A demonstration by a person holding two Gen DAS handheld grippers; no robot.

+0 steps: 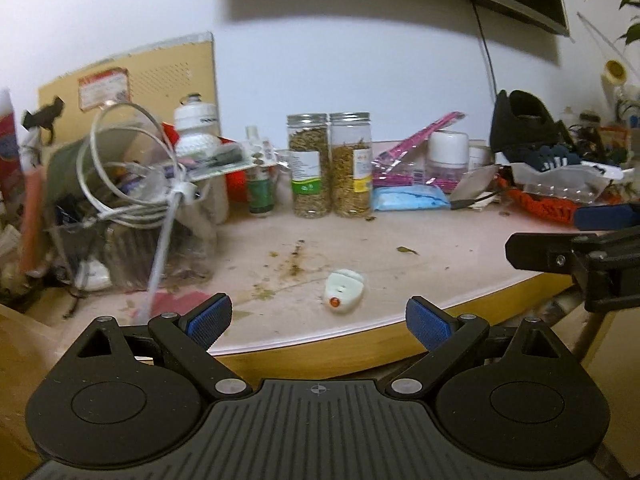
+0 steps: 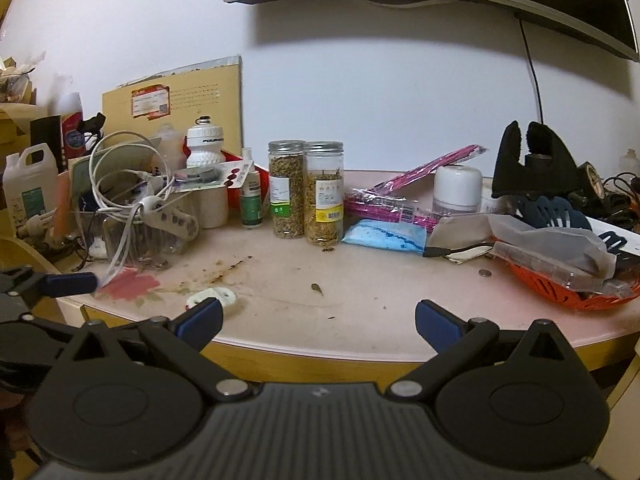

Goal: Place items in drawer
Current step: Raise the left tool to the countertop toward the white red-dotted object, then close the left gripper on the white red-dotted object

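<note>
Two grippers hang just off the near edge of the table point(image 1: 400, 240), both with jaws spread and empty: the left gripper point(image 1: 319, 318) and the right gripper point(image 2: 319, 321). At far left a clear bin point(image 1: 132, 248) holds a white cable coil point(image 1: 120, 168), with a bottle point(image 1: 200, 128) behind it. A small white device point(image 1: 345, 291) lies flat near the table's near edge, just beyond the left gripper's tips; its long axis runs near to far, with the orange button end pointing near. Stains and crumbs lie just left of it. Farther back stand two jars point(image 1: 330, 164) side by side, then a blue packet point(image 1: 408, 197) and pink packets point(image 1: 416, 148). An orange basket point(image 2: 568, 288) sits at right. Bare tabletop lies between the device and the jars. No drawer shows in either view.
</note>
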